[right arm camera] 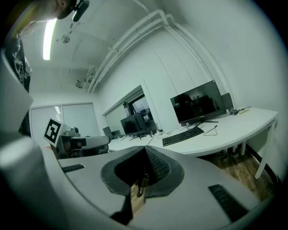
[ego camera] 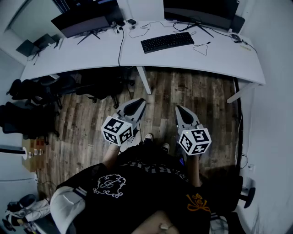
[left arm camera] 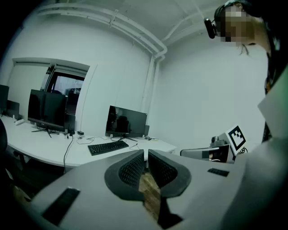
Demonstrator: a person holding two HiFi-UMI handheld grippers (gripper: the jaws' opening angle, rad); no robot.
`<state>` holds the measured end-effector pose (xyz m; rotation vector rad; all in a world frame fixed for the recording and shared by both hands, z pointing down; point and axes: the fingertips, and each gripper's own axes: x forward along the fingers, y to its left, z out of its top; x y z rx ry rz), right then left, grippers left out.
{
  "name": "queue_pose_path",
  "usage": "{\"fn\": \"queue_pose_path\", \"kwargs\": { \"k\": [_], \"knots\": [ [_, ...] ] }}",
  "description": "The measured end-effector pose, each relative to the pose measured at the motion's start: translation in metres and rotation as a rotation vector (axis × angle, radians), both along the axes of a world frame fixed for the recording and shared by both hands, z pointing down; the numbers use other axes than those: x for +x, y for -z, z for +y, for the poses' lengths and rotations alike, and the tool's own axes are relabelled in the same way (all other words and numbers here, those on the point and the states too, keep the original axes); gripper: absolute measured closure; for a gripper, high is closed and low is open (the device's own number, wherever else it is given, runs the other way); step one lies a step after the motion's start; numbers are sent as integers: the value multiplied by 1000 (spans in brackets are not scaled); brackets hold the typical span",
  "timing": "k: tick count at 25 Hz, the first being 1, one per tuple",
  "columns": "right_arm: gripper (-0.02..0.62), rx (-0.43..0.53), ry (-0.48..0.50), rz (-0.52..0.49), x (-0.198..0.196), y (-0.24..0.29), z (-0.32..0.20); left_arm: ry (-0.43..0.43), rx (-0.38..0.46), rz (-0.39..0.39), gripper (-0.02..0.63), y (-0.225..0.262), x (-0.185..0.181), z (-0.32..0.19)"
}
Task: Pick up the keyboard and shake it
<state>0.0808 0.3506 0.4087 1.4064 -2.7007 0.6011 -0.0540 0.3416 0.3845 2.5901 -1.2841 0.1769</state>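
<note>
A black keyboard (ego camera: 167,42) lies on the white desk (ego camera: 91,55), in front of the right monitor; it also shows in the left gripper view as the keyboard (left arm camera: 108,147) and in the right gripper view as the keyboard (right arm camera: 182,135). My left gripper (ego camera: 140,103) and right gripper (ego camera: 178,109) hang side by side over the wooden floor, well short of the desk. Both are shut with nothing between their jaws. The left gripper (left arm camera: 146,155) and the right gripper (right arm camera: 145,150) point towards the desk.
Two dark monitors (ego camera: 84,20) (ego camera: 201,11) stand at the back of the desk, with cables (ego camera: 121,43) and small items between them. Black office chairs (ego camera: 32,105) crowd under the desk at the left. A desk leg (ego camera: 144,80) stands between me and the keyboard.
</note>
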Motion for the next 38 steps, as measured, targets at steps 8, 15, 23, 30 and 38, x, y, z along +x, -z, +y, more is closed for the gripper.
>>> {"fn": "queue_pose_path", "kwargs": {
  "k": [8, 15, 23, 30, 38],
  "knots": [
    [581, 1, 24, -2, -43, 4, -19, 14, 14, 23, 565, 3, -37, -21],
    [581, -7, 26, -6, -75, 5, -38, 5, 23, 39, 565, 1, -65, -38],
    [581, -28, 32, 2, -110, 4, -61, -14, 35, 47, 565, 1, -92, -62],
    [581, -38, 27, 15, -141, 2, -83, -48, 45, 38, 565, 1, -114, -86],
    [581, -62, -18, 26, -163, -9, -92, -96, 34, 54, 565, -8, -134, -102]
  ]
}}
